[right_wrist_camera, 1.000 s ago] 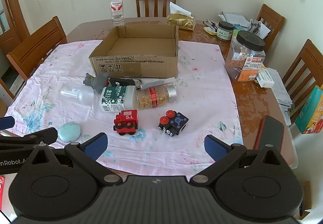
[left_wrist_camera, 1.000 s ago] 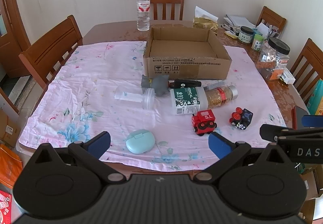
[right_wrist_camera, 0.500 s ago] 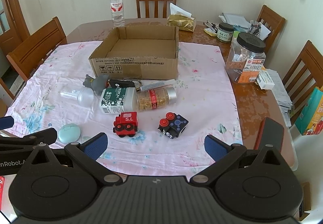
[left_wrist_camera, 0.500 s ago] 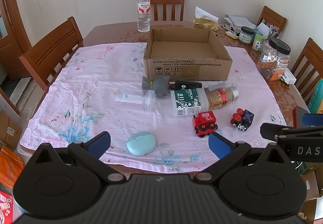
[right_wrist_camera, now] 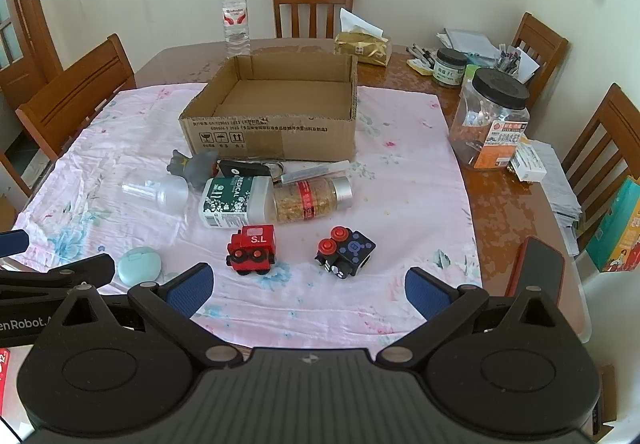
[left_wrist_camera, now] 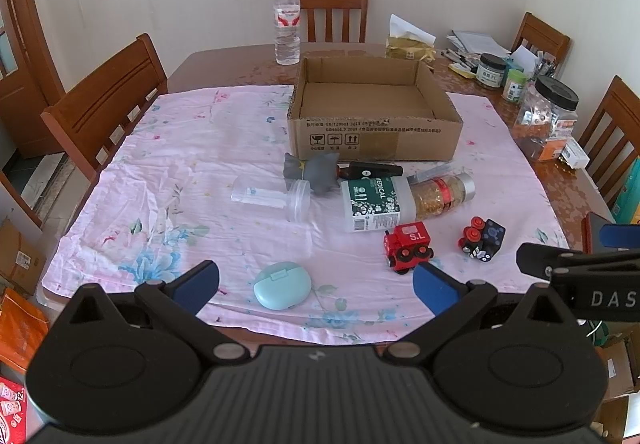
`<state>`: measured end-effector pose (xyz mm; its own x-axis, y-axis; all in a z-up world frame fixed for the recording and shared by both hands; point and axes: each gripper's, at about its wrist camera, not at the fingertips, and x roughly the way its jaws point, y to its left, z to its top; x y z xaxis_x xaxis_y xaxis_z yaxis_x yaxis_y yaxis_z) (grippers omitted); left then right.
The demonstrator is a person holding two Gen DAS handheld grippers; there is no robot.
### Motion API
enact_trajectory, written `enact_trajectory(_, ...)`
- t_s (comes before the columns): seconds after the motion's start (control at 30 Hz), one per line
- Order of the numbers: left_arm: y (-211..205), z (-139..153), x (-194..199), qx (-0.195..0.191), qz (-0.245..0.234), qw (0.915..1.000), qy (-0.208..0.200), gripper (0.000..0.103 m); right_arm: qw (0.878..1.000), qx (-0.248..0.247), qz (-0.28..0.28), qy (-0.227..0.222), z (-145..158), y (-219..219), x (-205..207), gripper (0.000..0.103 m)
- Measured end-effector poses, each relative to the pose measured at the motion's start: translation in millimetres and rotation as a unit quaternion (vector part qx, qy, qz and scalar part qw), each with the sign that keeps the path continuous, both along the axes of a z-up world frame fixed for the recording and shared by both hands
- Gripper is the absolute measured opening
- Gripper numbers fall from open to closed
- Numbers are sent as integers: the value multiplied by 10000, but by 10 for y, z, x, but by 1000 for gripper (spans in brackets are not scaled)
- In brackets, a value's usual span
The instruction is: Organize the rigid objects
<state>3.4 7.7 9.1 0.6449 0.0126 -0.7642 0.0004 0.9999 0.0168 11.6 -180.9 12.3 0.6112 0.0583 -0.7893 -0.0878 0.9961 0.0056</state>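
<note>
Nothing on the table has been moved since the earlier frames; only the view has slid a tiny bit. The left gripper is held wide open above the near table edge, and nothing is held or touched by its fingers. The right gripper is spread just as wide and nothing is gripped by it. A red toy train marked "S.L" is set beside a black toy car. Behind them a white bottle marked "MEDICAL" is laid on its side, touching a golden jar. A clear bottle, a grey toy and a round teal case are spread on the pink flowered cloth. An open cardboard box is placed behind them. "DAS" can be read on the right gripper's side in the left view. Wooden chairs are set around the brown table.
</note>
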Motion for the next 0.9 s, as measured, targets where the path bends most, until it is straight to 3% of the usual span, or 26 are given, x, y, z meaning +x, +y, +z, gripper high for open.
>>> enact_trajectory(0.9,-14,-101,20,21,-235,9996,-123,102,9999,89,20,-59,-46,-11,51,103)
